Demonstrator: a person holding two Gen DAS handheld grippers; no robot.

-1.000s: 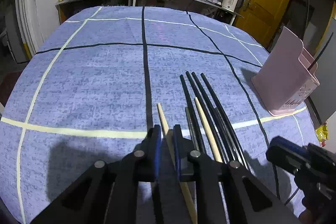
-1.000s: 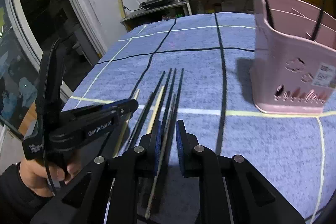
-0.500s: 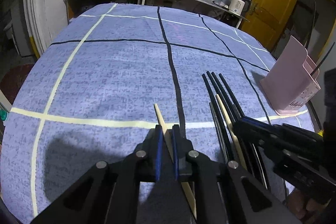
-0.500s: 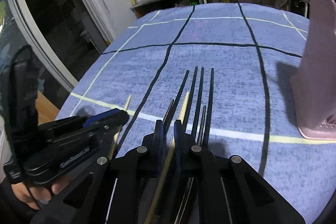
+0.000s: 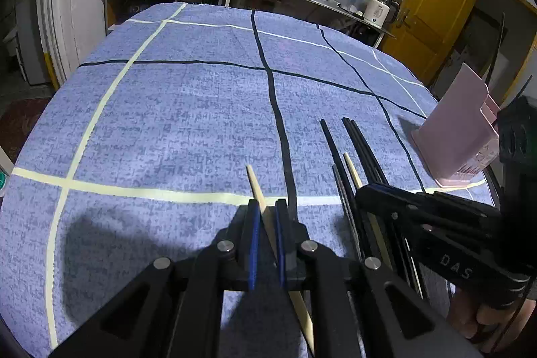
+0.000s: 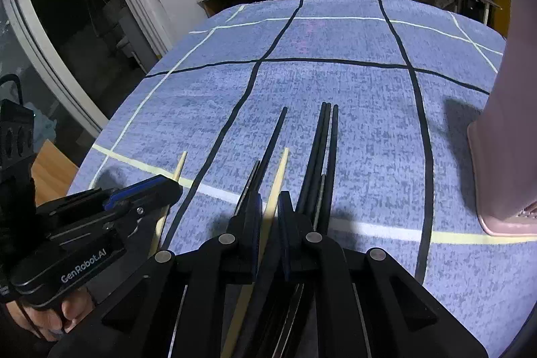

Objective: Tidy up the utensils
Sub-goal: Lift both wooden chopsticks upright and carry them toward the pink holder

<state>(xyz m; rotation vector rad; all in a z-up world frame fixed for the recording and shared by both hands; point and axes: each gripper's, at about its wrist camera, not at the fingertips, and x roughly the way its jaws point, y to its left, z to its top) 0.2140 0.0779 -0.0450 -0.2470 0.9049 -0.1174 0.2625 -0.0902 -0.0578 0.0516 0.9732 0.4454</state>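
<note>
Where the blue checked cloth (image 5: 188, 109) covers the table, it serves as the working surface on which every loose utensil lies. The pink holder (image 5: 459, 136) stands at the right edge, well apart from the loose pieces; dark sticks already rise from it, so it is judged to be the destination for sorting. The black chopsticks (image 6: 322, 150) lie in a rough bundle, roughly parallel and pointing away from the person, presumably so that each can be taken from its near end.

Two pale wooden chopsticks differ from the black set, and each is addressed by one tool, probably to lift them as a matched pair. The left wooden chopstick (image 5: 256, 187) lies alone, to the left of the black line and clear of the bundle. The left gripper (image 5: 267, 217) straddles it, with the fingers (image 5: 254, 234) drawn in to a narrow gap that the stick runs through; the blue pads appear to touch or nearly touch it, so the stick seems pinched, though firm contact cannot be confirmed.

The right wooden chopstick (image 6: 278, 180) lies within the bundle, between a single black stick on its left and three black ones on its right. The right gripper (image 6: 268, 207) has its fingers (image 6: 256, 217) closed narrowly about this stick alone, the black neighbours staying just outside the pads. Both sticks rest flat on the cloth, not yet raised.
</note>
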